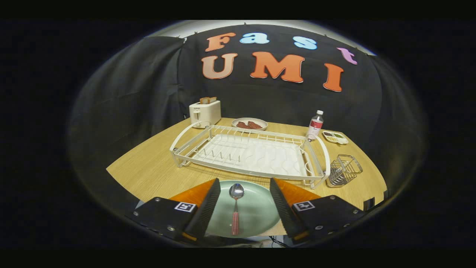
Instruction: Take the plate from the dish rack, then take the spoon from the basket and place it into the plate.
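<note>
Wide apart, the gripper (242, 186) fingers hold nothing; between them lies the spoon (235, 208) on the plate (256, 212). Beyond stands the rack (249, 154), with the basket (344, 169) just beside it. Farther back are a toaster (205, 112), a dish (249, 124), a bottle (315, 125) and a small tray (335, 137).

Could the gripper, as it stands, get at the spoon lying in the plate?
Probably yes. The gripper is open, its fingers standing wide on either side of the spoon, which lies free in the green plate with nothing over it; only the plate's surface beneath may hamper a pinch.
</note>
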`<state>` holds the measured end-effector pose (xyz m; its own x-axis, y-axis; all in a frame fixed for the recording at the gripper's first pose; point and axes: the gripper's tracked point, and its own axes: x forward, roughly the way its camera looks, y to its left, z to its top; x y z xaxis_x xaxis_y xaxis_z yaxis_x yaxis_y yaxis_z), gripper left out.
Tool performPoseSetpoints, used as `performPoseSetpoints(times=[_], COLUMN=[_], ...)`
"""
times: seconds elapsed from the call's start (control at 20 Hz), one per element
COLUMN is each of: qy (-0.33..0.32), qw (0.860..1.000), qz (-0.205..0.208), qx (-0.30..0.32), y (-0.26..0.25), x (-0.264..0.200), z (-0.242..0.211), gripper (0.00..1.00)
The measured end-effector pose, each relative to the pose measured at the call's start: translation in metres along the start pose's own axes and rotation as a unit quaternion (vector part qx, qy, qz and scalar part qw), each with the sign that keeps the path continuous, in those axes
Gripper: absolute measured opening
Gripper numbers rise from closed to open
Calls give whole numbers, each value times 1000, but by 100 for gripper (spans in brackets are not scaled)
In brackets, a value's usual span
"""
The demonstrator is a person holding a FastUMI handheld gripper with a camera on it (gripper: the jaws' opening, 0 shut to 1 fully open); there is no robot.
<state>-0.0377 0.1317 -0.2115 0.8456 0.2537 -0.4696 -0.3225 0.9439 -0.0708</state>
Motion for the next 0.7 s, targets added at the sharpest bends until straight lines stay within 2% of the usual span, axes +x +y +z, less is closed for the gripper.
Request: performPoseSetpoints(times=[0.15,0.7], qy=[-14,-105], qw=[1000,990], qz=[-18,-84], qx=[19,46], y=[-23,-109], x=[0,-38], z=[19,116], gripper=[97,98])
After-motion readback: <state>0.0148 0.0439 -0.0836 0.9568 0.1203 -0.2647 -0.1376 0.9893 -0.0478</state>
